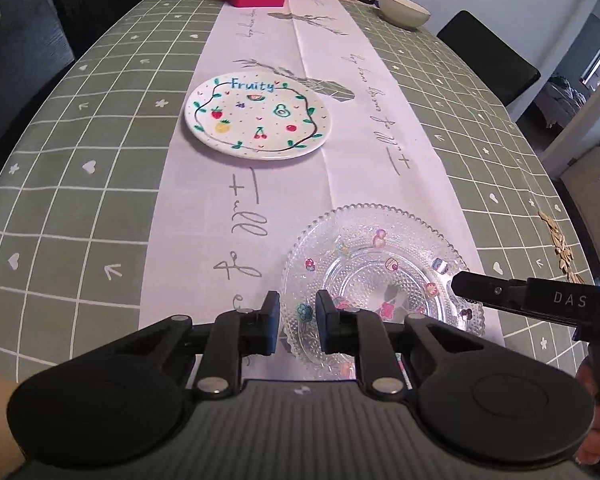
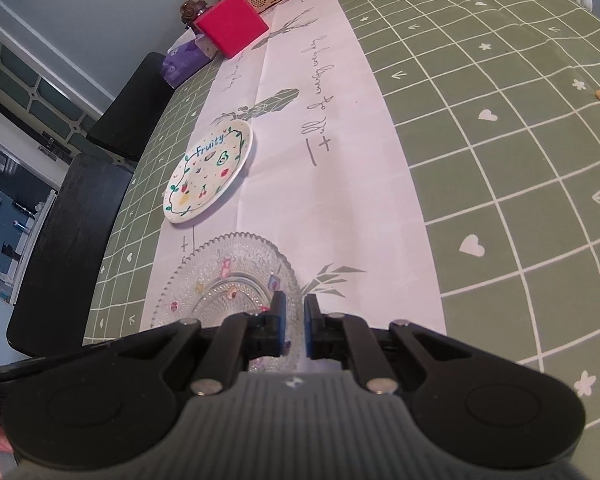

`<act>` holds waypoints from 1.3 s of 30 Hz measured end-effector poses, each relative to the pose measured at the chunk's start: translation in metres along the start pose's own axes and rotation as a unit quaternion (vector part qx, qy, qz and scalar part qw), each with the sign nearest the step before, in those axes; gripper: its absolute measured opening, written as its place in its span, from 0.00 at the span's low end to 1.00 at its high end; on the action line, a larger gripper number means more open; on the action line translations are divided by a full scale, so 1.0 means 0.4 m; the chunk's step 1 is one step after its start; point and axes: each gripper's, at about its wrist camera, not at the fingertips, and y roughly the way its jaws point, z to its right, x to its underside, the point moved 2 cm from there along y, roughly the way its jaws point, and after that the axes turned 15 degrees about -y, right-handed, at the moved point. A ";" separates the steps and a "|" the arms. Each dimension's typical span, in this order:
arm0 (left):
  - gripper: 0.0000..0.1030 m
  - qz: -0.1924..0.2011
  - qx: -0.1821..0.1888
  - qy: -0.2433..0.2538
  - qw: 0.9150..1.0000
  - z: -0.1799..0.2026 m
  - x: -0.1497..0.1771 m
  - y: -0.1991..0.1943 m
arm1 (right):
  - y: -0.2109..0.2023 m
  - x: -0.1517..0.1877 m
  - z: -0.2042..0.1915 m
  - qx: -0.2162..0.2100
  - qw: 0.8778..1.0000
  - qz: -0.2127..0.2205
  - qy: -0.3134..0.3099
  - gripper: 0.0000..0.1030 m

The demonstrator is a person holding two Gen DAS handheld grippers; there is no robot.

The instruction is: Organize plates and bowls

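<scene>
Your left gripper (image 1: 298, 322) and your right gripper (image 2: 294, 326) were both clenched on the rim of the glass plate (image 1: 384, 276), one at each side: the left on the edge nearest you, the right on the opposite side, its tip reaching in from the right of the left gripper's view. In each wrist view the clear rim ran up through the narrow gap between the pads. The plate sat directly ahead of both sets of fingers, over the white runner (image 1: 228, 200) on the green checked tablecloth (image 1: 80, 184). Farther ahead and left of your left gripper lay the fruit plate (image 1: 256, 118), flat and well apart; a white bowl (image 1: 405, 9) stood at the far end.

I judged the glass plate stiff, fairly heavy and brittle, with a slick surface, though its beaded, scalloped edge gave the pads something to bite. The rim was your only hold; uneven lifting could have let it slip or chip.
</scene>
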 end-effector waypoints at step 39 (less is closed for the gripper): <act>0.16 -0.187 0.080 0.277 0.939 0.328 0.236 -0.031 | -0.444 0.330 0.092 0.112 0.985 0.017 0.130 0.07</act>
